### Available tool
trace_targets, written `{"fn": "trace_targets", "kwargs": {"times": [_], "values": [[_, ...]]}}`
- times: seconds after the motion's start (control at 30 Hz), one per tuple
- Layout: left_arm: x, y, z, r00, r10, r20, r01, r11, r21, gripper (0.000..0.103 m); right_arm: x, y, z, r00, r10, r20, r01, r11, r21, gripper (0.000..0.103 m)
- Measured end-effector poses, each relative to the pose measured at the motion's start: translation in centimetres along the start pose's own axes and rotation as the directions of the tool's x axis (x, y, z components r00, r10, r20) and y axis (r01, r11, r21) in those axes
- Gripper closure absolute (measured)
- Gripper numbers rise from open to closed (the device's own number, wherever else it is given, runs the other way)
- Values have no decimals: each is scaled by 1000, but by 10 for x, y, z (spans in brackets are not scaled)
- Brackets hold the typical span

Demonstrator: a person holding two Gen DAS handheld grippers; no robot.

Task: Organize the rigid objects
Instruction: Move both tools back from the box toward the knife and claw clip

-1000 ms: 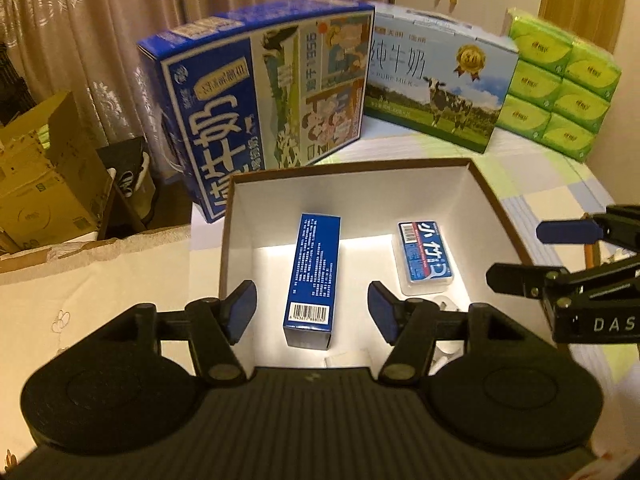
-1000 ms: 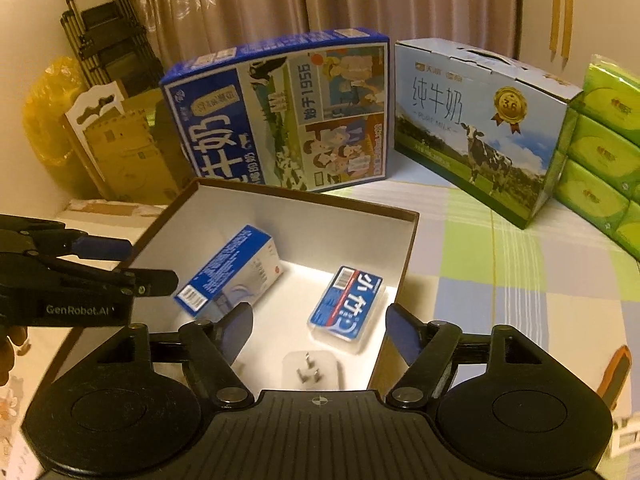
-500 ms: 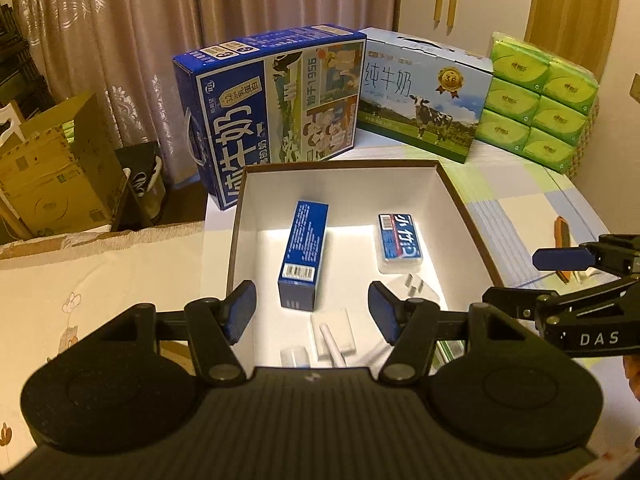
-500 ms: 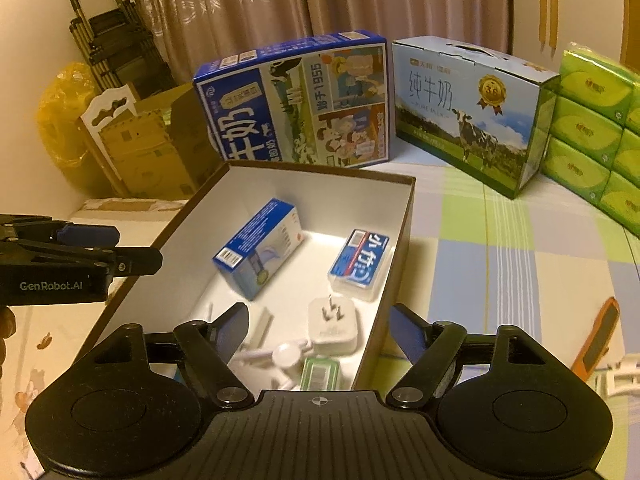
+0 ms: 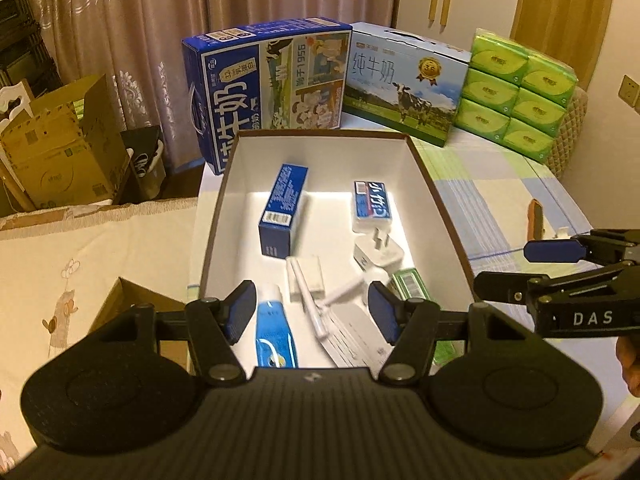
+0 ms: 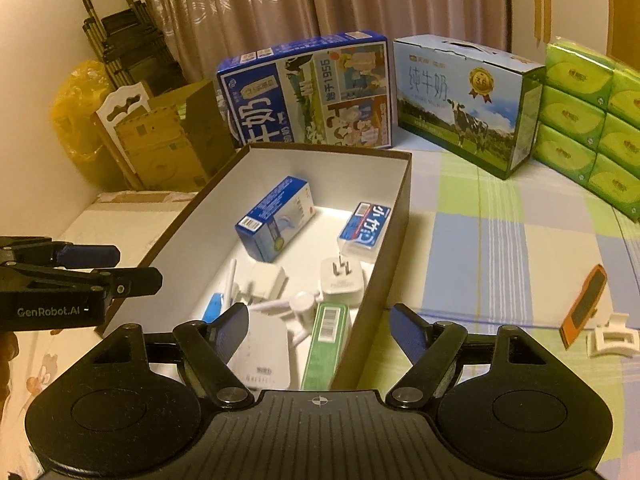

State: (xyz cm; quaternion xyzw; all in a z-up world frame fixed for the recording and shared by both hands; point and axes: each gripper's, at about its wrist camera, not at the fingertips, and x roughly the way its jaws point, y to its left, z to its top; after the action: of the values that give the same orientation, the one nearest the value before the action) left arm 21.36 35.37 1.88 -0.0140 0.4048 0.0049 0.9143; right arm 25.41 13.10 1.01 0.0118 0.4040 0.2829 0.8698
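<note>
A brown box with a white inside [image 5: 224, 208] [image 6: 400, 216] stands on the table. It holds a blue carton [image 5: 284, 208] [image 6: 276, 220], a blue-and-white case [image 5: 372, 206] [image 6: 364, 228], a white plug adapter [image 5: 378, 254] [image 6: 342, 278], a green pack [image 6: 326, 344], a blue tube [image 5: 274, 332] and several white bits. My left gripper [image 5: 312, 314] is open and empty above the box's near end. My right gripper [image 6: 320, 336] is open and empty over the near right corner. An orange object [image 6: 584, 306] and a white clip [image 6: 612, 340] lie on the cloth to the right.
Two milk cartons, one blue [image 5: 268, 88] and one pale blue [image 5: 404, 80], stand behind the box. Green tissue packs [image 5: 516, 92] are stacked at the back right. Cardboard boxes [image 5: 56, 148] sit to the left. A small open cardboard box [image 5: 124, 300] lies by the near left corner.
Both grippers have drawn back and up from the box, so more of its near end and contents show. Both stay open and empty.
</note>
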Motion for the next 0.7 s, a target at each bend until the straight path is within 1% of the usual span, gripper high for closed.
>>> {"fn": "trace_targets", "kwargs": {"times": [0.43, 0.7], "values": [[-23, -28, -38, 999, -7, -31, 6, 1000, -30, 45, -27, -8, -35, 999, 17, -37, -17, 1000, -9, 28], [-23, -54, -54, 998, -10, -70, 7, 999, -45, 45, -37, -22, -55, 997, 36, -75, -38, 999, -20, 28]]}}
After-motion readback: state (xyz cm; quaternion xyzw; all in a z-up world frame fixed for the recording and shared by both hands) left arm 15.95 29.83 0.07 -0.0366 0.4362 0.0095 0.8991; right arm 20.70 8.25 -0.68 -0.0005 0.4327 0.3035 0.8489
